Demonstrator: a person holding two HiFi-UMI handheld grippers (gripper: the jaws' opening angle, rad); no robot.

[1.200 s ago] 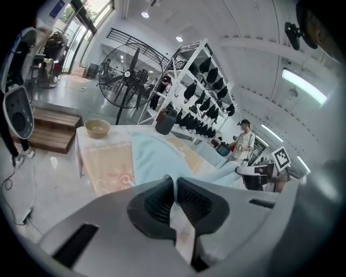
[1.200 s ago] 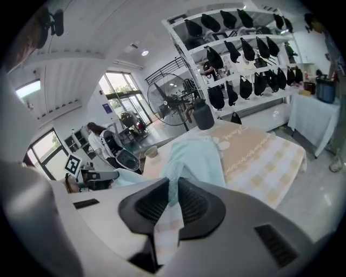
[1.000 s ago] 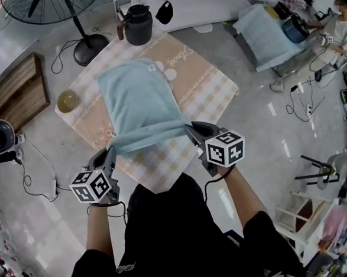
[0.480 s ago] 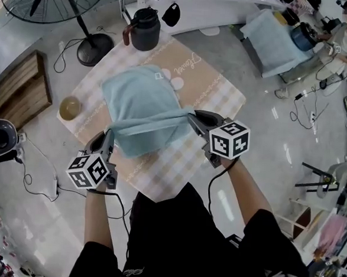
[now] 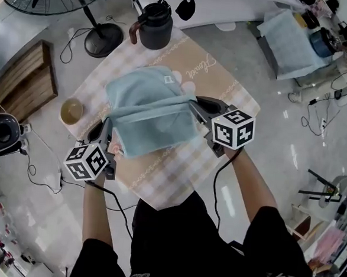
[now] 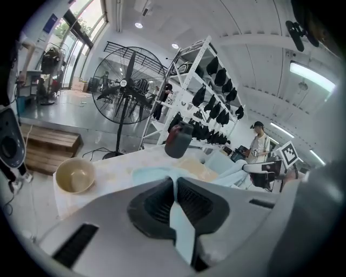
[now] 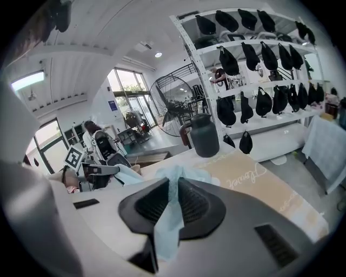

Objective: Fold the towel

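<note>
A light blue towel (image 5: pixel 148 112) lies on the checked beige cloth of the table (image 5: pixel 230 91), its near edge lifted and drawn over the rest. My left gripper (image 5: pixel 109 129) is shut on the towel's left corner; a strip of towel (image 6: pixel 183 230) shows pinched between its pads (image 6: pixel 157 203). My right gripper (image 5: pixel 192 104) is shut on the right corner, with towel fabric (image 7: pixel 166 224) hanging out between its pads (image 7: pixel 197 203). The edge is stretched taut between the two grippers, just above the lower layer.
A dark jug (image 5: pixel 156 26) stands at the table's far edge and a tan bowl (image 5: pixel 72 111) near its left corner. On the floor are a fan's base (image 5: pixel 103 40), a wooden pallet (image 5: pixel 20 86), cables, and a second table (image 5: pixel 290 42) far right.
Both grippers have carried the towel's near edge away from me, over the far half. The hanging fabric has settled into a doubled layer on the table.
</note>
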